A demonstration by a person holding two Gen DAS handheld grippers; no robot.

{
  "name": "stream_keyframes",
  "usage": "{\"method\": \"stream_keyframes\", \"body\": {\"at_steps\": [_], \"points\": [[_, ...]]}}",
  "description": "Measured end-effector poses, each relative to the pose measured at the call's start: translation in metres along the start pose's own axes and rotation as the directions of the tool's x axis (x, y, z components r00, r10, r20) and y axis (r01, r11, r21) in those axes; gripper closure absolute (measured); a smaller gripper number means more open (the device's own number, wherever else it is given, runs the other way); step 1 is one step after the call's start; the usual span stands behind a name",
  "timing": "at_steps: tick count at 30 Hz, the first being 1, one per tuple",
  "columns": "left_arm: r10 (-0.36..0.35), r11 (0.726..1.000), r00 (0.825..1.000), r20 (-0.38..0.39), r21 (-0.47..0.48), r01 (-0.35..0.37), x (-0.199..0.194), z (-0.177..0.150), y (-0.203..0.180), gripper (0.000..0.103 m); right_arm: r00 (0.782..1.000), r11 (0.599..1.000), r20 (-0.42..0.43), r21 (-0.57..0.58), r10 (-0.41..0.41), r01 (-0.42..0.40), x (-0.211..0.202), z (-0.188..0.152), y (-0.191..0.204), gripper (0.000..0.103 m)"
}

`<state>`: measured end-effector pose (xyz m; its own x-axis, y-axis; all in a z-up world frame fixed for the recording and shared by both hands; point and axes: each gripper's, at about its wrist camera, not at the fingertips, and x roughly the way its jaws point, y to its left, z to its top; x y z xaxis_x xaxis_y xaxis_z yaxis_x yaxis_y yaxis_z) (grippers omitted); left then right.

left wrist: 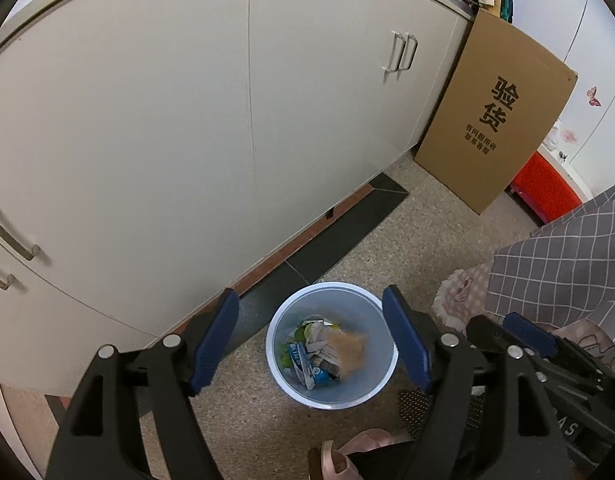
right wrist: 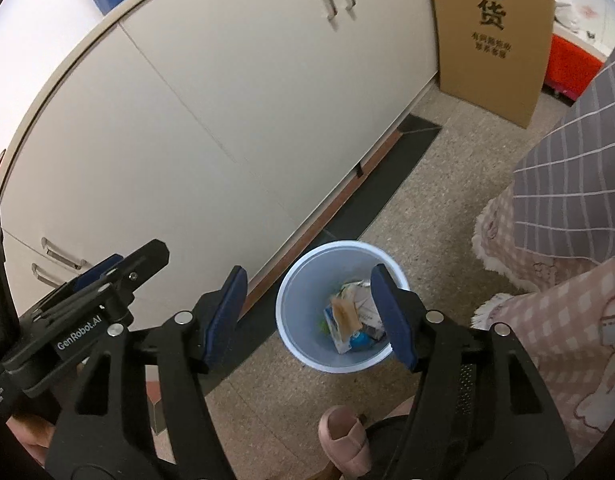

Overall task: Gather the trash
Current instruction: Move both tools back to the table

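A pale blue waste bin (left wrist: 349, 394) stands on the speckled floor beside the cabinet, and it also shows in the right wrist view (right wrist: 305, 312). Inside it lie several wrappers and paper scraps (left wrist: 311, 360). A blurred tan scrap (left wrist: 347, 346) shows over them, also in the right wrist view (right wrist: 344, 312). My left gripper (left wrist: 309, 296) hangs above the bin, open, with nothing between its blue pads. My right gripper (right wrist: 307, 270) is also over the bin, open and empty. Each gripper appears at the edge of the other's view.
White cabinet doors (left wrist: 147, 120) run along the left. A tall cardboard box (left wrist: 495, 120) leans at the cabinet's far end, with a red crate (left wrist: 547, 192) behind it. Checked grey and pink cloth (right wrist: 567, 184) hangs at the right. A pink slipper (right wrist: 345, 436) is near the bin.
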<state>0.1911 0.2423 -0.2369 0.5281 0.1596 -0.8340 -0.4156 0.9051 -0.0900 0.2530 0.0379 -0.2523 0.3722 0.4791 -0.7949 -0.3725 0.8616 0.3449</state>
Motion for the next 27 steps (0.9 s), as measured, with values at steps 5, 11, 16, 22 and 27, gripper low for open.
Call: {"method": "stream_keyframes", "body": {"at_steps": [5, 11, 16, 22, 27], "points": [[-0.016, 0.999, 1.0, 0.026, 0.028, 0.015, -0.015, 0.004, -0.014, 0.03, 0.997, 0.999, 0.076, -0.022, -0.024, 0.025, -0.037, 0.006, -0.004, 0.039], [-0.059, 0.996, 0.995, 0.085, 0.07, 0.053, -0.046, 0.011, -0.042, 0.03, 0.98, 0.999, 0.196, -0.017, -0.035, 0.039, -0.097, 0.016, -0.017, 0.039], [-0.128, 0.984, 0.982, 0.139, 0.14, 0.108, -0.079, 0.023, -0.084, 0.029, 0.946, 0.998, 0.318, 0.026, -0.066, 0.061, -0.164, 0.022, -0.044, 0.039], [-0.262, 0.935, 0.951, 0.163, 0.288, 0.208, -0.119, 0.025, -0.17, 0.026, 0.894, 0.986, 0.422, 0.122, -0.153, 0.111, -0.24, 0.021, -0.101, 0.039], [-0.367, 0.862, 0.922, 0.124, 0.417, 0.287, -0.142, 0.017, -0.256, 0.026, 0.843, 0.958, 0.468, 0.227, -0.263, 0.173, -0.294, 0.011, -0.161, 0.037]]}}
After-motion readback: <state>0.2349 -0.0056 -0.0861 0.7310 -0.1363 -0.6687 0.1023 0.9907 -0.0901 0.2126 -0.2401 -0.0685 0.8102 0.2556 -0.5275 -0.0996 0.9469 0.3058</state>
